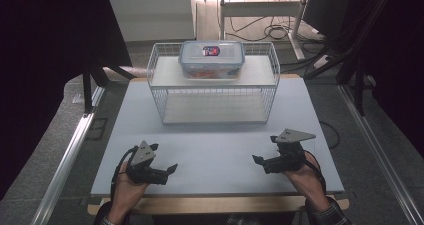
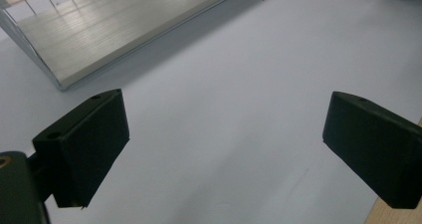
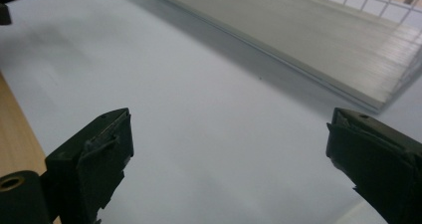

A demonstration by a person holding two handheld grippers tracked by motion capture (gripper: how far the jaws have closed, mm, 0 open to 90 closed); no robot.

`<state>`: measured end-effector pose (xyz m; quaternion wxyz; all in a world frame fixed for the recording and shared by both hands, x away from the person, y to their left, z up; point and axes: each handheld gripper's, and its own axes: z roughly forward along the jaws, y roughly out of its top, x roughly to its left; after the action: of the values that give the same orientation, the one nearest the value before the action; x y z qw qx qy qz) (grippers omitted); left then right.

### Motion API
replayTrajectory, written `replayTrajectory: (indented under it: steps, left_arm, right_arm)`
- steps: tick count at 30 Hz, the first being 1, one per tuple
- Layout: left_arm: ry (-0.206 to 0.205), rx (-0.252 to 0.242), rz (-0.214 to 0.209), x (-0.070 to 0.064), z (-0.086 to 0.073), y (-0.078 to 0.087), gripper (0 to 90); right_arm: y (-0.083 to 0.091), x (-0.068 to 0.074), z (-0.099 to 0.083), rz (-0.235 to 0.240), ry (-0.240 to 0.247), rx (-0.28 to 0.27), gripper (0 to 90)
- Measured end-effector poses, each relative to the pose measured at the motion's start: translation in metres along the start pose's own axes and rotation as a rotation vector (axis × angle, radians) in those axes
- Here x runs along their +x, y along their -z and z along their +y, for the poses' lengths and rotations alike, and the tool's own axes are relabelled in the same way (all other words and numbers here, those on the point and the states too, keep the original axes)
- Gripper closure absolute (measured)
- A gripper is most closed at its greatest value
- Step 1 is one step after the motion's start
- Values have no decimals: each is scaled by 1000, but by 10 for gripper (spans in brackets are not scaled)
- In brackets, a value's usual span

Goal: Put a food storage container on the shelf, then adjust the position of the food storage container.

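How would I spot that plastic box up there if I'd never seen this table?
Find the white wire rack at the far side of the pale table. On its upper shelf sits a clear plastic box with a blue-rimmed lid, the one thing the rack holds.

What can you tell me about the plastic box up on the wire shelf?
The plastic box is clear, with rounded corners and a see-through lid clipped shut, edged in blue. A dark sticker sits on the lid. Something orange-red shows inside, too blurry to name. It stands flat on the top board of the white wire shelf, touching nothing else.
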<state>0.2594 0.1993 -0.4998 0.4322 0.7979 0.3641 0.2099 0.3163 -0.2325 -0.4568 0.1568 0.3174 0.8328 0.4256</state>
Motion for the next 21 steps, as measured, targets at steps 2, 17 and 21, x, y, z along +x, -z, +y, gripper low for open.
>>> replayTrajectory:
  steps: [2, 17, 21]
  left_arm:
    - [1, -2, 0, 0, 0, 0, 40]
    - [19, -4, 4, 5, -4, -2, 45]
    - [21, -2, 1, 5, -4, -3, 46]
  right_arm:
    - [0, -3, 0, -13, -16, 11, 16]
    - [27, -33, -10, -171, -60, 68, 683]
    - [42, -43, -15, -242, -53, 56, 849]
